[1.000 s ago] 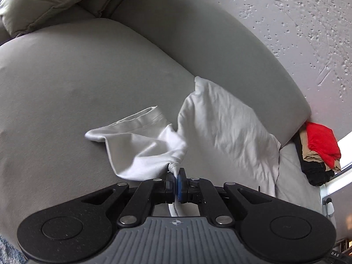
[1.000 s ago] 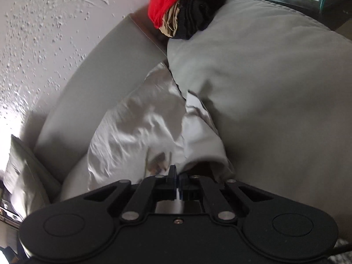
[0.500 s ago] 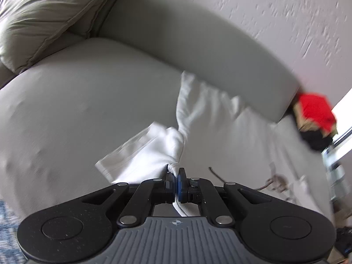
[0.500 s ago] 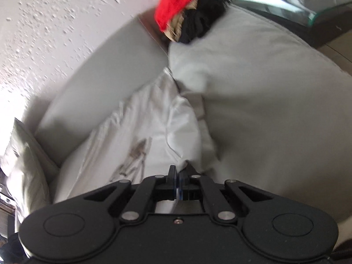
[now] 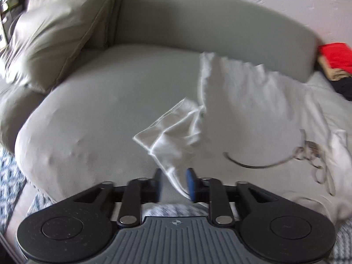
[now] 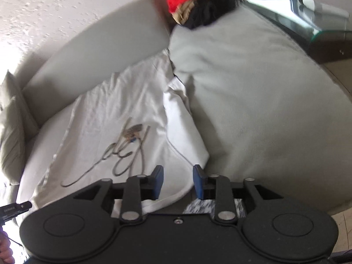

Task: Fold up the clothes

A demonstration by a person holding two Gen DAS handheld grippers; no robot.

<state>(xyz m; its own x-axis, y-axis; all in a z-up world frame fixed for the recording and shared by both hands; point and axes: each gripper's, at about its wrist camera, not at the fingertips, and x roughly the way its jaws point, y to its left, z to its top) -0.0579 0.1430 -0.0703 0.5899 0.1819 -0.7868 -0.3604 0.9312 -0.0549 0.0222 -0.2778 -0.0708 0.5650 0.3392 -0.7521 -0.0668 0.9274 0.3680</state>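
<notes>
Grey sofa (image 5: 105,114): broad seat cushion, curved backrest (image 5: 220,22) along textured wall. Loose grey pillow (image 5: 55,35) propped in far left corner, leaning on backrest. White T-shirt (image 5: 253,110) spread across seat, script print (image 6: 125,151) facing up, sleeve (image 5: 173,136) bunched toward front edge, far hem reaching base of backrest. Pile of folded clothes (image 6: 198,2), red on top, tan and black beneath, sits on sofa at right end of backrest. Patterned blue-white rug (image 5: 11,171) on floor below front of seat.
</notes>
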